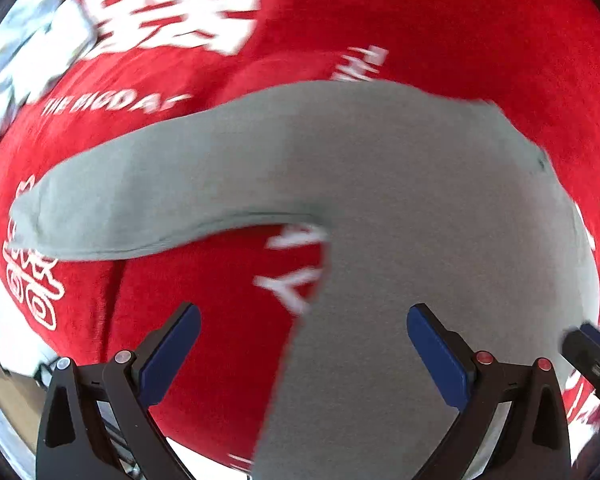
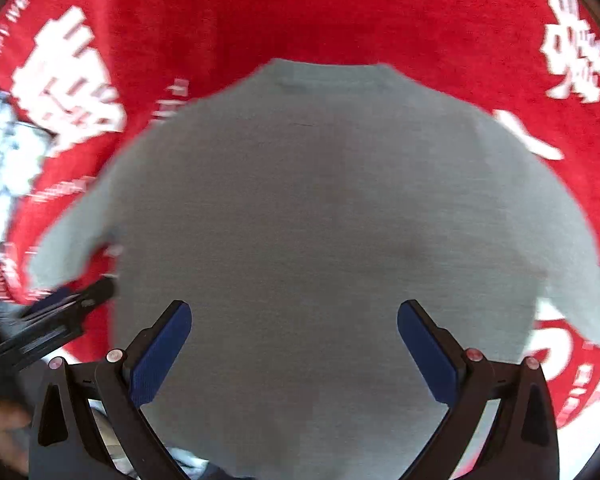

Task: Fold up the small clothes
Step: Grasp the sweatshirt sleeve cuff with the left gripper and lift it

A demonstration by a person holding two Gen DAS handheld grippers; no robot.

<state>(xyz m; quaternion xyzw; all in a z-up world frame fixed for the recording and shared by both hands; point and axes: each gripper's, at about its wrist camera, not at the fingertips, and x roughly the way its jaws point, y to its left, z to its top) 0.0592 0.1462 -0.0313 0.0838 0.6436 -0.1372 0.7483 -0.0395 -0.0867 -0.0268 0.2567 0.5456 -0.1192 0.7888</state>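
Note:
A small grey long-sleeved top (image 2: 320,216) lies flat on a red cloth with white lettering, neckline at the far side. In the left wrist view the same grey top (image 1: 400,208) shows its body on the right and one sleeve stretched out to the left. My left gripper (image 1: 303,318) hovers open over the body's left edge, with nothing between its blue pads. My right gripper (image 2: 294,314) hangs open above the lower middle of the body, also holding nothing. Each gripper shows in the other's view: the right gripper (image 1: 592,354) at right, the left gripper (image 2: 60,312) at left. Both views are motion-blurred.
The red cloth (image 2: 340,8) covers the whole work surface and spreads past the top on all sides. Its left edge drops to a pale patterned floor (image 2: 4,152). A hand (image 2: 4,420) shows at the lower left of the right wrist view.

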